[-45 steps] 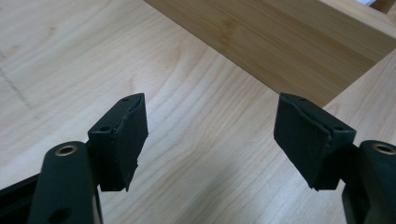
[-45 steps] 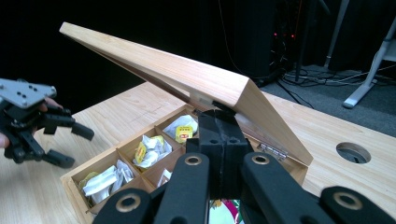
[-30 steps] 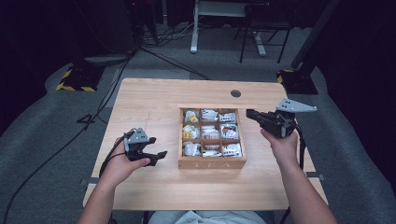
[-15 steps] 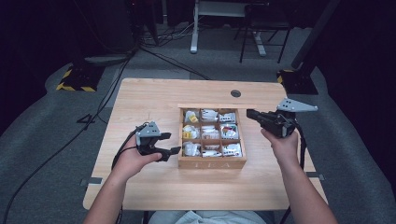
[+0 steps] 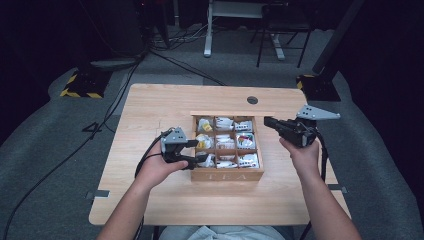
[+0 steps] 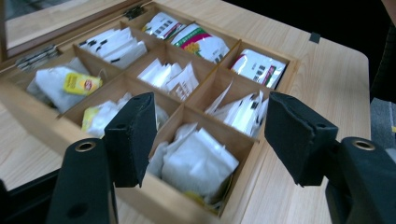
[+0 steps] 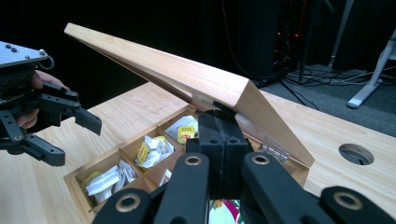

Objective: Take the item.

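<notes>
Holding teabags in nine compartments, tea box [image 5: 227, 175]; left gripper [image 5: 192, 154] fingers apart, narrowing; right gripper [image 7: 224, 122] fingers closed under lid [image 7: 187, 77].

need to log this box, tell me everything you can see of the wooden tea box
The tea box is light wood with TEA on its front wall, set mid-table. Dividers split it into nine compartments of tea bags and sachets. Its hinged lid is raised and tilted, its edge pinched in the shut right gripper. The open left gripper hovers at a near corner, not touching.

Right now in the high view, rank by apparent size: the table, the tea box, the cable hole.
1. Table
2. Tea box
3. Cable hole
The gaps are plain; nearness doesn't blur the order.
</notes>
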The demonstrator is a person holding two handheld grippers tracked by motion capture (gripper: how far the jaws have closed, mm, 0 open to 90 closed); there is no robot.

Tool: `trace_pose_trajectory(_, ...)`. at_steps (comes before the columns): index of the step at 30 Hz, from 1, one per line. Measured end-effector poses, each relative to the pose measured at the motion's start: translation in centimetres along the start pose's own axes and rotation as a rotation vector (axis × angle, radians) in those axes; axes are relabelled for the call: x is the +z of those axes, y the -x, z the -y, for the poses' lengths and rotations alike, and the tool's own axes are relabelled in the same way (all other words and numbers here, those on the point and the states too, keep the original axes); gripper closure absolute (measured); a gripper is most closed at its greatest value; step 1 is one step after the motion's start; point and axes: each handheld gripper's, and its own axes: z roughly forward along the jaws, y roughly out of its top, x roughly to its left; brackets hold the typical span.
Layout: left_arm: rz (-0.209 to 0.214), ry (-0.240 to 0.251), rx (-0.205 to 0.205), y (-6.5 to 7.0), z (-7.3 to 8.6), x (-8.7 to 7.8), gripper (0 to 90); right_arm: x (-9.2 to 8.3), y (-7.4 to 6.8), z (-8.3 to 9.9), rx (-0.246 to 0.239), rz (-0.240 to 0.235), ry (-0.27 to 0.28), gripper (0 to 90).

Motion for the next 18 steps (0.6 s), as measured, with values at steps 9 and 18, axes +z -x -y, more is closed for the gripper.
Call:
trace_pose_trajectory(9,0.024,-0.009,0.005,0.4,-1.5,2.7,41.4,0.0,0.1,0.0,0.002,-0.006,0.001,90.0)
trace_pose_trajectory(18,0.047,-0.058,-0.005,0.9,-2.1,5.2,50.2,0.0,0.1,0.0,0.000,-0.002,0.001,90.0)
